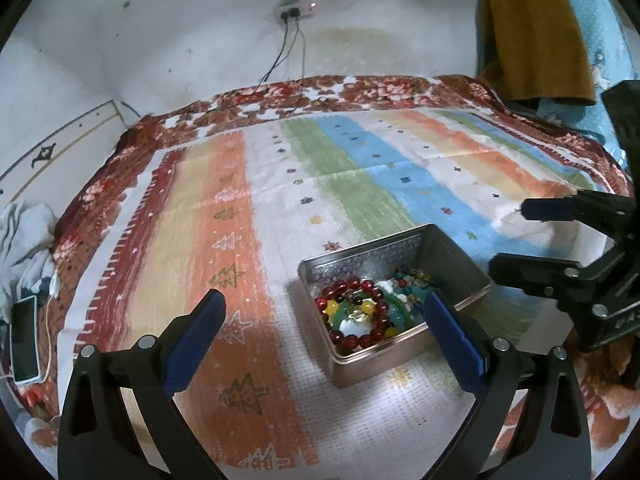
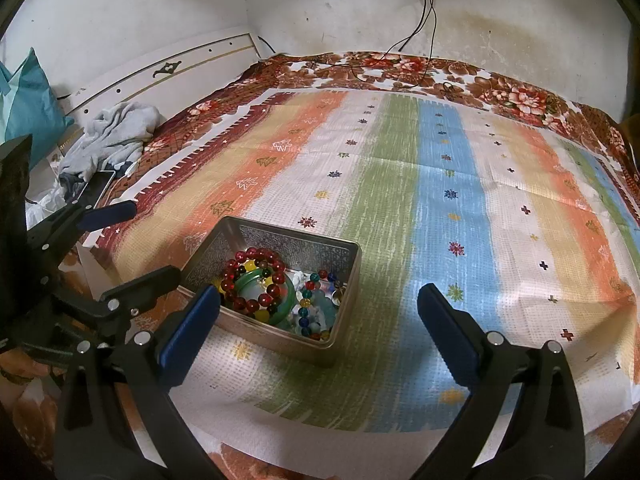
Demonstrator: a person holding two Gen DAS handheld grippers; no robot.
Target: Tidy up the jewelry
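An open silver metal tin (image 1: 452,256) sits on the striped cloth and also shows in the right wrist view (image 2: 280,340). It holds a red bead bracelet (image 1: 348,286) (image 2: 256,258), a green bangle (image 1: 394,308) (image 2: 286,290) and multicoloured beads (image 2: 316,304). My left gripper (image 1: 324,300) is open and empty just above the cloth, with its right finger beside the tin's near right corner. My right gripper (image 2: 320,294) is open and empty, its left finger by the tin's near left side. Each gripper also shows in the other view, the right one (image 1: 516,236) and the left one (image 2: 148,240).
The striped cloth (image 2: 460,208) lies over a floral blanket (image 2: 512,96). A phone on a cable (image 1: 24,340) and crumpled grey clothing (image 2: 108,136) lie at the left edge. Cables run from a wall socket (image 1: 294,10) onto the blanket. A mustard garment (image 1: 532,28) hangs at the back right.
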